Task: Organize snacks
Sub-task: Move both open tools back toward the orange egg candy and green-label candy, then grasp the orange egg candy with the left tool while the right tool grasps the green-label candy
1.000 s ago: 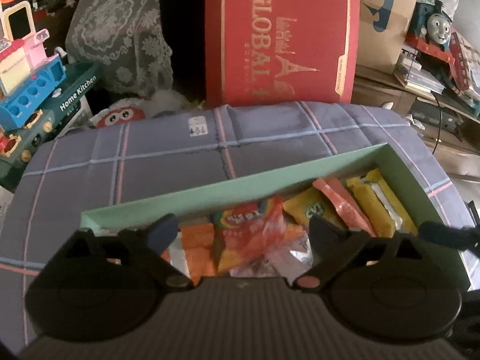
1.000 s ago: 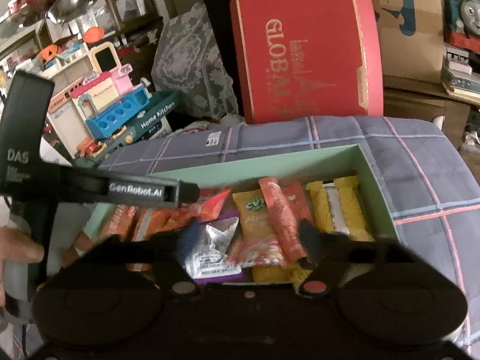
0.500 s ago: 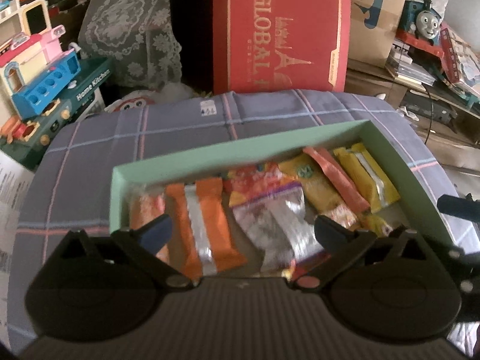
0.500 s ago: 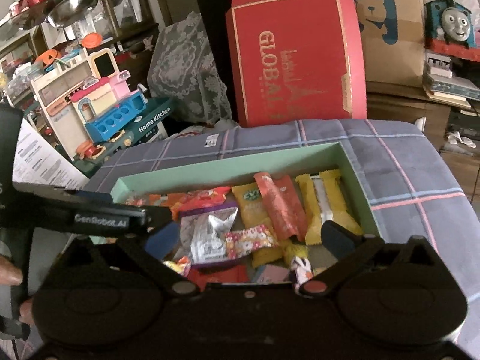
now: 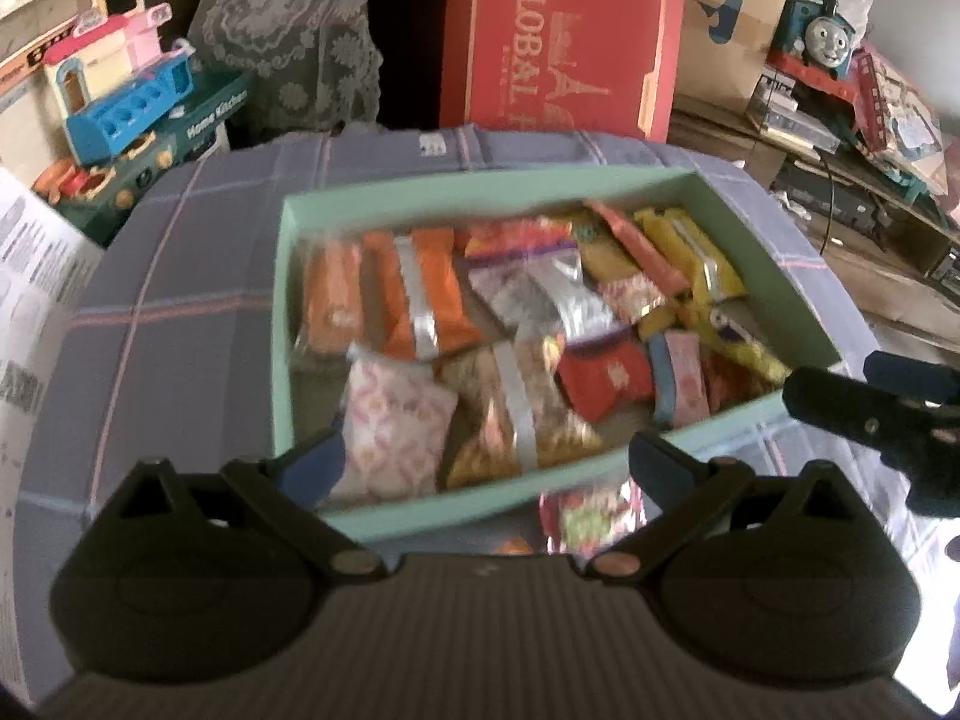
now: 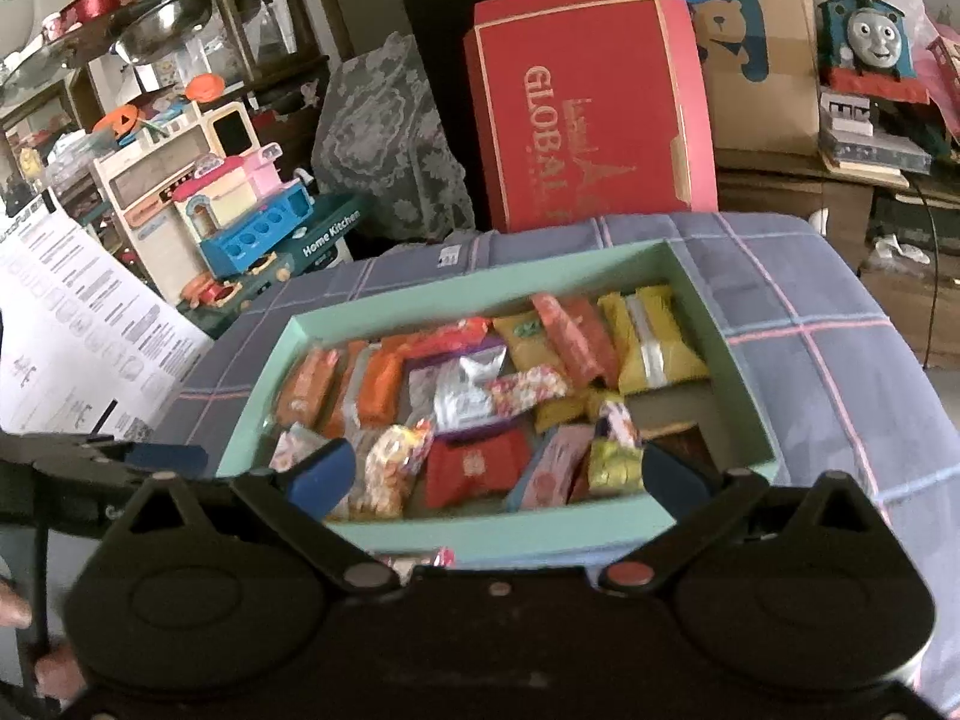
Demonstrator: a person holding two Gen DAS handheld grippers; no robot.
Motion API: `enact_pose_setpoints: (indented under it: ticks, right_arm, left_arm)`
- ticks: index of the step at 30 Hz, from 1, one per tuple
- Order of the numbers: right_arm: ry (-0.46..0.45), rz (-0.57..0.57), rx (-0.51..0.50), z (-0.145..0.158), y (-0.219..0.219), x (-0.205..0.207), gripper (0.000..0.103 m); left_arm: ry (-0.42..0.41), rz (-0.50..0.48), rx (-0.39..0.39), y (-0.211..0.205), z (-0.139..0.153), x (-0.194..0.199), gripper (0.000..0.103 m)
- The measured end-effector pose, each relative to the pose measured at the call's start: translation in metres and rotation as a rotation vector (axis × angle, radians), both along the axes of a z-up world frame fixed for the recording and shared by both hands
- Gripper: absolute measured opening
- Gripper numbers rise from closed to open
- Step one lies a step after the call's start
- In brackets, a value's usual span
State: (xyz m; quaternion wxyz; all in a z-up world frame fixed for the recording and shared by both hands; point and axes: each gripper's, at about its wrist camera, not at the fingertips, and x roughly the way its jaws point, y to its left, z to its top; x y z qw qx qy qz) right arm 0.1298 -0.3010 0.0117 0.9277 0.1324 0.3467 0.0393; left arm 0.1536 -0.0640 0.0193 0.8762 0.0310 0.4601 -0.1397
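On plaid purple cloth (image 6: 810, 324), shallow mint-green cardboard box (image 6: 720, 324) holds packets; left gripper (image 5: 486, 462) & right gripper (image 6: 498, 468) wide apart, empty; loose foil snack packet (image 5: 591, 516) outside near wall may get missed.

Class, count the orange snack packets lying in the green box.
2, side by side at the box's left end: the outer packet and its neighbour. More may be buried under other snacks.

Black tongs (image 5: 486, 462) on round, ribbed housings, blue pads (image 6: 318, 474), copper-coloured pivot screws.
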Motion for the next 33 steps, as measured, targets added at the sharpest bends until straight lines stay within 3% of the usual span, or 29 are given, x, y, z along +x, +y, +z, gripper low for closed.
enact_pose_setpoints:
  ticks: [10,21,29,31,32,33]
  right_arm:
    - [0.040,0.010,0.010,-0.013,0.007,-0.023,0.103]
    - [0.156,-0.005,0.046,-0.055,0.010,-0.029,0.103]
    - [0.217,0.004,0.091,-0.072,0.012,-0.025,0.103]
    - [0.215,0.008,0.082,-0.072,0.015,-0.023,0.103]
    - [0.215,0.011,0.081,-0.072,0.016,-0.022,0.103]
    - [0.215,0.010,0.081,-0.072,0.016,-0.021,0.103]
  left_arm:
    - [0.032,0.020,0.002,0.010,-0.013,-0.025,0.103]
    - [0.136,0.051,0.015,0.020,-0.064,-0.035,0.103]
    - [0.133,0.035,0.046,0.008,-0.081,-0.030,0.103]
    - [0.103,0.029,0.054,0.005,-0.082,-0.031,0.091]
    - [0.093,0.020,0.055,0.004,-0.082,-0.031,0.076]
    - [0.094,0.010,0.053,0.003,-0.082,-0.031,0.067]
